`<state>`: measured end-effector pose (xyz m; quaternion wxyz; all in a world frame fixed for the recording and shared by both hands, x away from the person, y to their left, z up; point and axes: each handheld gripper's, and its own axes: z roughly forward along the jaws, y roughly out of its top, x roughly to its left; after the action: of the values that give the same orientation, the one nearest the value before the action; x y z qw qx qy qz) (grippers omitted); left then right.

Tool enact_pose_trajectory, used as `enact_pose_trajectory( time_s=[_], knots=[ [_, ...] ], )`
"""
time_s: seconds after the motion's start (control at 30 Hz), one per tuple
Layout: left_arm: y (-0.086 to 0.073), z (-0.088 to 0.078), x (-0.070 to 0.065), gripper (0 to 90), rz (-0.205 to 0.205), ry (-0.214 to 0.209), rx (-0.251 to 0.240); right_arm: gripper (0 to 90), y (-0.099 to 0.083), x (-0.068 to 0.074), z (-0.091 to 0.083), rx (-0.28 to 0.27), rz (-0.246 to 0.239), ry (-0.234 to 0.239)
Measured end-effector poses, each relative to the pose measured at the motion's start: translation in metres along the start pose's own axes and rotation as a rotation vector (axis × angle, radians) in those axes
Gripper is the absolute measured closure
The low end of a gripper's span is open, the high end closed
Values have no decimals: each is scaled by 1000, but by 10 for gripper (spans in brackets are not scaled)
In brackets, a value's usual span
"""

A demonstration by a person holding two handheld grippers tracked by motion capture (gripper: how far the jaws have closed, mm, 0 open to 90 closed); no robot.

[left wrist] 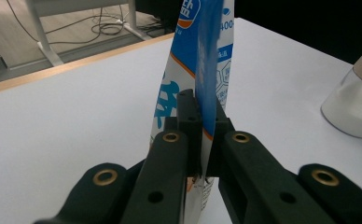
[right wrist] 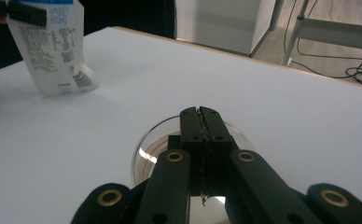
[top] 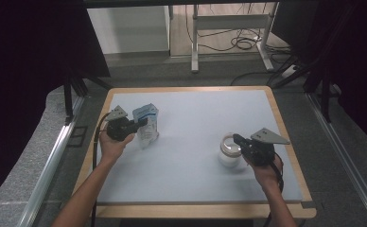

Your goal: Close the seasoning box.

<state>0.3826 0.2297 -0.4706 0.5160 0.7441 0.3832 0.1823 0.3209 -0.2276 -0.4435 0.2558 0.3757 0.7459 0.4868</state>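
The table [top: 191, 113] is bare and wide between the pouch [top: 147, 124] at its left and the jar [top: 231, 150] at its right, neither near an edge, so I have room to bring them together. My left gripper [left wrist: 201, 109] pinches the pouch's side seam and should keep it upright; my right gripper [right wrist: 200, 122], jaws pressed together on nothing, sits just above the jar's open mouth

A recording bay in a lab or workshop: a wood-edged table [top: 285, 142] topped with a white mat stands hemmed in by black curtains [top: 25, 71]. Metal rails [top: 49, 165] flank it on grey carpet, and loose cables [top: 240, 43] coil under a white-framed desk [top: 231, 21] behind.
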Motion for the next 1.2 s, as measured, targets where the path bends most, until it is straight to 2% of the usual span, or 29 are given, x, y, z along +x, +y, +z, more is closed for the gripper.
enact_pose_trajectory(
  time_s=[0.07,0.2,0.27,0.33,0.53,0.77,0.9,1.0,1.2],
  knots=[
    [0,0,0,899,-1,0,0,815,-2,-5,-7,-24,10,-6],
    [0,0,-1,899,1,-1,3,615,-12,-16,-25,-75,26,-62],
    [0,0,-1,899,1,-1,2,567,-18,-22,-35,-100,47,-69],
    [0,1,-1,899,-1,-3,0,535,-23,-28,-43,-104,57,-74],
    [0,0,-1,899,-4,-1,4,475,-42,-44,-54,-79,80,-72],
    [0,0,-1,899,-4,-1,5,394,-68,-51,-51,-32,70,-114],
    [0,0,-1,899,-3,0,7,384,-81,-55,-49,-24,102,-116],
    [0,0,-1,899,-5,1,6,380,-86,-56,-46,4,98,-114],
    [0,0,-2,898,-4,0,4,379,-87,-55,-45,17,90,-111]
  ],
)
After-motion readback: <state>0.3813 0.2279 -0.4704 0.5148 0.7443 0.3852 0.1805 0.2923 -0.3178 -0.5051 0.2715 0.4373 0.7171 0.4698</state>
